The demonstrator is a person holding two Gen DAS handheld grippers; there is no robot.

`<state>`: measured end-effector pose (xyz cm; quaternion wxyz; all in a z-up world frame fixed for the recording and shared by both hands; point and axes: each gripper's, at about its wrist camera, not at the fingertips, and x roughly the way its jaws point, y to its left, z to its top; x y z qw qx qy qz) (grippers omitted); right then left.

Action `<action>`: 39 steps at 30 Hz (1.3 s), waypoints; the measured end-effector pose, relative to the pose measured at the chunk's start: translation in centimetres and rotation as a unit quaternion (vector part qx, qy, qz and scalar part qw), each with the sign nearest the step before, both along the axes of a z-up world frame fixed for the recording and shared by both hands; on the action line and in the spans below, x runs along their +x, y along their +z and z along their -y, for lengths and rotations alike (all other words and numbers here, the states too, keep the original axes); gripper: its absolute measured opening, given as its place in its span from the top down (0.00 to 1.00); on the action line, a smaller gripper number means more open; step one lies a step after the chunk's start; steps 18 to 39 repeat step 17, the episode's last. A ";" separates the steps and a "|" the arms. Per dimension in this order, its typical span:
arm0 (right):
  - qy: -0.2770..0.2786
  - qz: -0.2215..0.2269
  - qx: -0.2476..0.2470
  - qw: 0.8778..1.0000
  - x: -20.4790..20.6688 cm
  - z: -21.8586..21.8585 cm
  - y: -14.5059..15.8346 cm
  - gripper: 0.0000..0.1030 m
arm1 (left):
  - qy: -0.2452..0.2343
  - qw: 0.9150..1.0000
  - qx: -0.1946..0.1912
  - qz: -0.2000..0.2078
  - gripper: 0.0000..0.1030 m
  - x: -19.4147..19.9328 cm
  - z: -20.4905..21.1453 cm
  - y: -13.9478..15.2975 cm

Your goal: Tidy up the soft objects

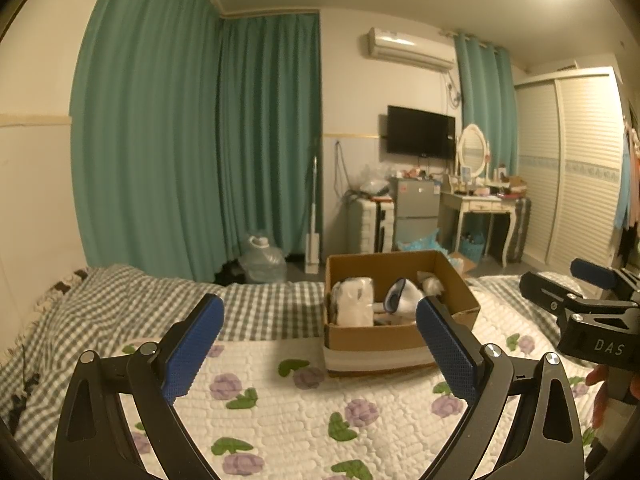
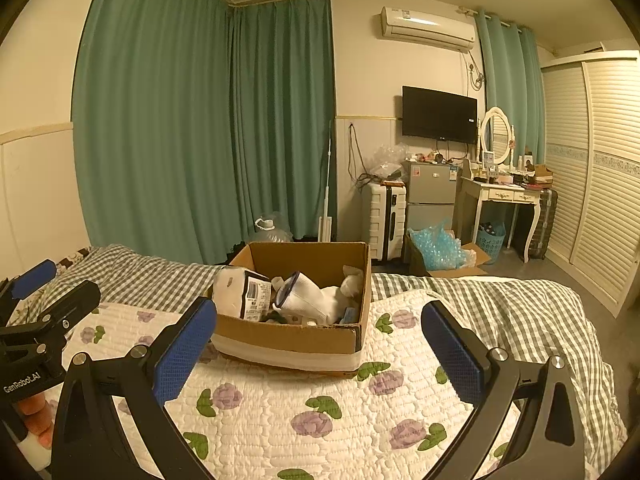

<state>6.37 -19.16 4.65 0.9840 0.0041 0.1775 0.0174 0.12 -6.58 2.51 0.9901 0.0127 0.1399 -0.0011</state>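
Note:
A cardboard box (image 1: 460, 280) (image 2: 296, 340) stands on the bed's flowered white quilt (image 1: 288, 412) (image 2: 280, 404). Inside it lie a white packaged roll (image 1: 354, 300) (image 2: 240, 292), a white sock with a dark cuff (image 1: 400, 294) (image 2: 304, 296) and a white plush piece (image 1: 430, 282) (image 2: 352, 282). My left gripper (image 1: 320, 344) is open and empty, hovering over the quilt in front of the box; it also shows at the left of the right wrist view (image 2: 52, 292). My right gripper (image 2: 320, 344) is open and empty, just before the box; it also shows at the right of the left wrist view (image 1: 568, 280).
A grey checked blanket (image 1: 132, 300) (image 2: 500, 304) covers the bed beyond the quilt. Green curtains (image 2: 200, 120) hang behind. On the floor stand a water jug (image 2: 272, 232), a suitcase (image 2: 384, 220), a small fridge (image 2: 432, 196), a dressing table (image 2: 504, 196) and a wardrobe (image 2: 592, 168).

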 end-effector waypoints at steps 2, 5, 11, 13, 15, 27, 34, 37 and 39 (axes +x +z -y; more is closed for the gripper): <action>0.000 -0.001 0.001 1.000 0.0 0.0 -0.1 0.00 | 0.000 1.000 0.000 0.000 0.04 0.0 0.0 0.0; 0.001 -0.003 0.001 1.000 0.2 -0.2 -0.3 0.00 | 0.001 1.000 0.000 -0.001 0.04 0.0 0.0 0.0; 0.001 -0.005 0.001 1.000 0.3 -0.2 -0.4 0.00 | 0.003 1.000 -0.001 -0.003 0.04 0.1 0.0 -0.3; 0.000 -0.006 0.001 1.000 0.3 -0.3 -0.5 0.00 | 0.005 1.000 -0.002 -0.005 0.04 0.1 0.0 -0.5; 0.000 -0.007 0.001 1.000 0.3 -0.2 -0.5 0.00 | 0.002 1.000 -0.003 -0.008 0.04 0.1 0.0 -0.7; 0.000 -0.007 0.001 1.000 0.3 -0.2 -0.5 0.00 | -0.001 1.000 -0.001 -0.011 0.04 0.1 0.2 -0.8; 0.000 -0.007 0.001 1.000 0.3 -0.2 -0.5 0.00 | -0.001 1.000 -0.001 -0.011 0.04 0.1 0.2 -0.8; 0.000 -0.007 0.001 1.000 0.3 -0.2 -0.5 0.00 | -0.001 1.000 -0.001 -0.011 0.04 0.1 0.2 -0.8; 0.000 -0.007 0.001 1.000 0.3 -0.2 -0.5 0.00 | -0.001 1.000 -0.001 -0.011 0.04 0.1 0.2 -0.8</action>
